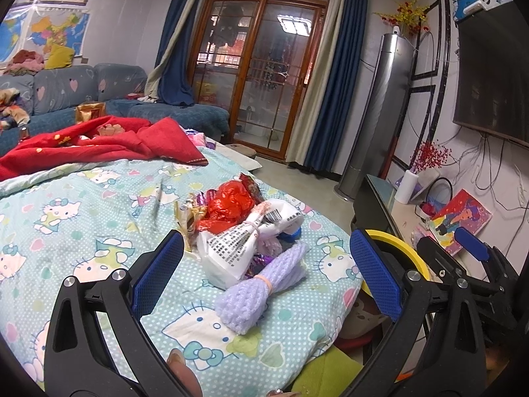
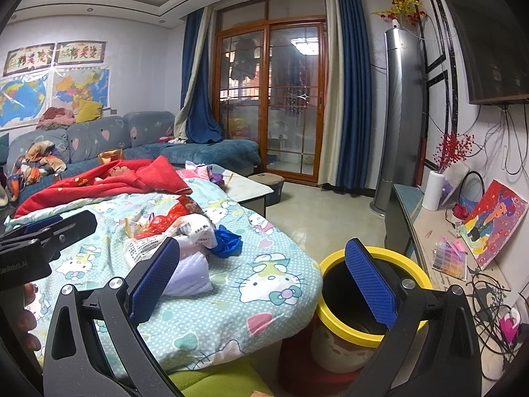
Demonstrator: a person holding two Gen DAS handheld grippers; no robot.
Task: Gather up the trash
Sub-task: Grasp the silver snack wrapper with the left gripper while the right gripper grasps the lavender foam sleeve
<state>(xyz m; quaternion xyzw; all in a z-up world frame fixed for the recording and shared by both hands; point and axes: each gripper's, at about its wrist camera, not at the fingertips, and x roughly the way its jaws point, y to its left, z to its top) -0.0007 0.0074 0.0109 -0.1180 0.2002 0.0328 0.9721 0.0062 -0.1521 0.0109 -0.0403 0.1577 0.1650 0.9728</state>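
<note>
Blue-padded and spread wide, your left gripper hovers empty above a heap of trash on the Hello Kitty quilt. Nearest its fingers lies a lilac foam net cinched by a rubber band; behind it sit a white plastic bag printed with a barcode and dense black text too small to read, and a crumpled red plastic bag. A blue wrapper rests at the pile's edge. Your right gripper, jaws likewise parted and holding nothing, hangs off the bed's corner, one pad over the yellow-rimmed bin standing on the floor beside the quilt. Lettering resembling "GenRobot.AI" shows on the left tool's body in the right wrist view. Framed calligraphy and maps hang above the sofa.
</note>
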